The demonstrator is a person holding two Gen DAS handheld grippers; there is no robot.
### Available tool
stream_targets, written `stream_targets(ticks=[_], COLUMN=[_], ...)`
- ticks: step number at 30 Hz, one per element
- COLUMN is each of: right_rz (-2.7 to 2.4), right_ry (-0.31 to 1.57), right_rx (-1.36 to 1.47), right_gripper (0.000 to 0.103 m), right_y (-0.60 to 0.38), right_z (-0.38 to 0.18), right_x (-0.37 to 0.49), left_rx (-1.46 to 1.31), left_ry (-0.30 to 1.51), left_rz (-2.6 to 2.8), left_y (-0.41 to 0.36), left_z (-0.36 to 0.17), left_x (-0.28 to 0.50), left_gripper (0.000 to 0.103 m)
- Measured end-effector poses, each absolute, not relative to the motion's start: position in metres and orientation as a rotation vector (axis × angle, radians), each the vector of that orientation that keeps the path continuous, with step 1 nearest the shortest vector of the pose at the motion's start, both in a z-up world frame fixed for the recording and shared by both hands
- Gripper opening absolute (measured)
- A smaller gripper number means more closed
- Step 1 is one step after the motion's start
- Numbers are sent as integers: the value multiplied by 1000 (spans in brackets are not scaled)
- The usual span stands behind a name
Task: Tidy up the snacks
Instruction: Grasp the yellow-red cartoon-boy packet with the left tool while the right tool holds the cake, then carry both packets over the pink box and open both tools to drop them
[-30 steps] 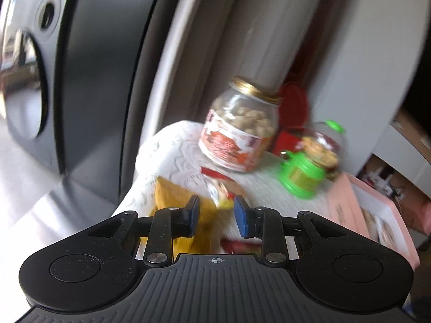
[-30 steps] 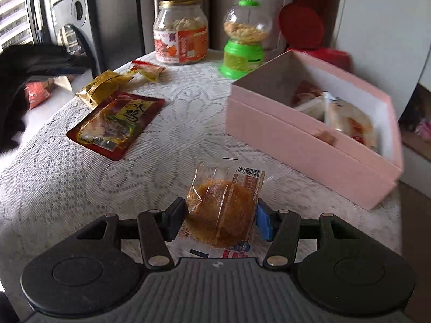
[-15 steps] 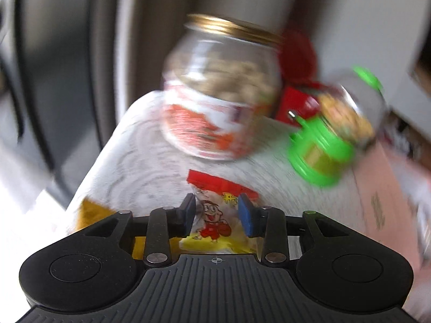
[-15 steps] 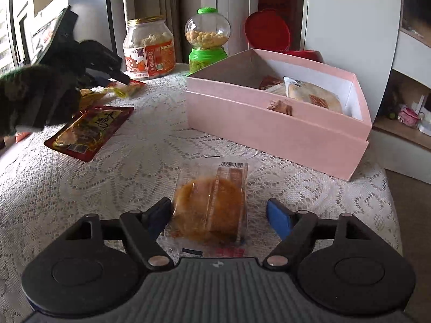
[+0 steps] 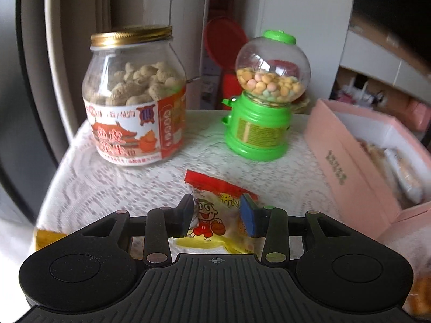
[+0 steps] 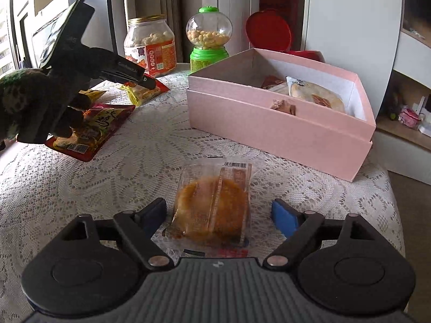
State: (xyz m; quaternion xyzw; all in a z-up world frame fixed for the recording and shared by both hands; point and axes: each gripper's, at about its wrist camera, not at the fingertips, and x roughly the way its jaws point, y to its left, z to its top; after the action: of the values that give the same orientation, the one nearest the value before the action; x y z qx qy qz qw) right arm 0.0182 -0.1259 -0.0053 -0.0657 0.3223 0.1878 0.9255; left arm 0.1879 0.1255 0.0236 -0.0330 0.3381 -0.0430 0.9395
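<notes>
My left gripper (image 5: 216, 215) is open, its fingers either side of a red and yellow cartoon snack packet (image 5: 218, 215) that lies on the lace tablecloth. The same packet (image 6: 142, 91) shows in the right wrist view under the left gripper (image 6: 146, 80). My right gripper (image 6: 219, 215) is open wide around a clear-wrapped orange cake (image 6: 212, 204) lying flat on the cloth, fingers not touching it. A pink box (image 6: 280, 123) holding several snacks stands to the right; it also shows in the left wrist view (image 5: 347, 167).
A peanut jar (image 5: 134, 99) and a green candy dispenser (image 5: 264, 102) stand at the back of the table. A red flat packet (image 6: 91, 132) and a yellow packet (image 6: 93, 95) lie at the left. The table edge drops off at the right.
My left gripper moved forward from the yellow packet to straddle the cartoon packet. My right gripper opened wider around the cake, and the view drew back a little.
</notes>
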Motion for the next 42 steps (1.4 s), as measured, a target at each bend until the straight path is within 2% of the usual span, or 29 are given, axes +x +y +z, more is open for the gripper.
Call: stream_targets(ticks=[3,7,11,15,17,21,30,37,42], right_rz=[385,386,386,386,386,386,386,386,385], right_ry=[661,661,662,662,663,663,664,665,665], right_rx=[-135,-135,-135,-135,-134,-134,-134,-133,-132], right_gripper=[86,86,87,87,87,87,87,88,88], right_y=[-126,-125,-125,-125,-125,-125,-125,-124,-124], right_z=[-5,-5,-5,-5,-5,-5,-5,-5,-5], right_x=[18,18,18,18,18,19,18,18,17], left_rx=[-163,-106,57,235,274,261,244,214,170], left_ry=[640,561,595,687,683,708,684,732,752], left_rz=[-94,-71,-110,-94,-92,-117,-92,-71,-67], left_y=[136,131,106,80,72,70,75,86,89], left_z=[29,43,44,23,19,19,26,24,20], left_x=[179,167,167,174,174,178,176,185,193], left_gripper=[42,42,42,43,45,57,56,56,59])
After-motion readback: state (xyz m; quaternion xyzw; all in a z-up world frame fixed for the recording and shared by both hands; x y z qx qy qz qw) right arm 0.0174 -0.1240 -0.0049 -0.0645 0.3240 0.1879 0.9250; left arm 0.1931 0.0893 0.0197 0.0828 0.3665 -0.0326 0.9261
